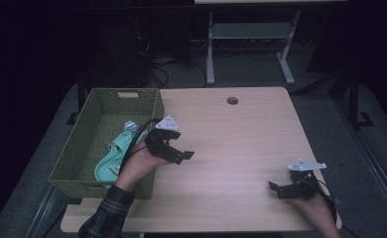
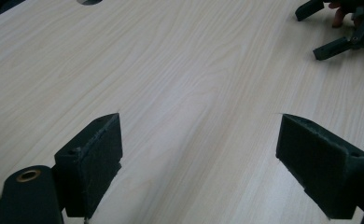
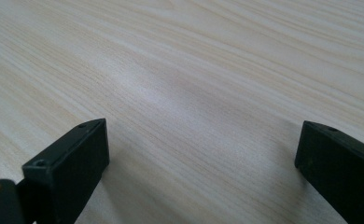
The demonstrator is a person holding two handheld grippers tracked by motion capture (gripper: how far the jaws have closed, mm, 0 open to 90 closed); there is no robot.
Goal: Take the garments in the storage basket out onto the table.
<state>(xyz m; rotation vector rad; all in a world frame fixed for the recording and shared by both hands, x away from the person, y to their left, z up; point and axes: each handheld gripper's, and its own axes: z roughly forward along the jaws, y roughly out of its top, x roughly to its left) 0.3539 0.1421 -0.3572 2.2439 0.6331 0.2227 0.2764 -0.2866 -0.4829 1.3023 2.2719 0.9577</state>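
Both jaws stand wide apart, nothing held: my left gripper (image 1: 174,148) hovers just right of the basket (image 1: 67,166), my right gripper (image 1: 286,189) low at the near right of the surface (image 1: 241,144). The teal cloth (image 1: 113,156) lies inside the basket. Swinging left carelessly, I risk clipping the basket wall.

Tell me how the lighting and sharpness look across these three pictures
High view: dim, dark surroundings, the table lit but soft. Left gripper view: brighter, with a pale sheen on the wood between the open jaws. Right gripper view: similar sheen, far wood grain softened, faint shadows by the jaws.
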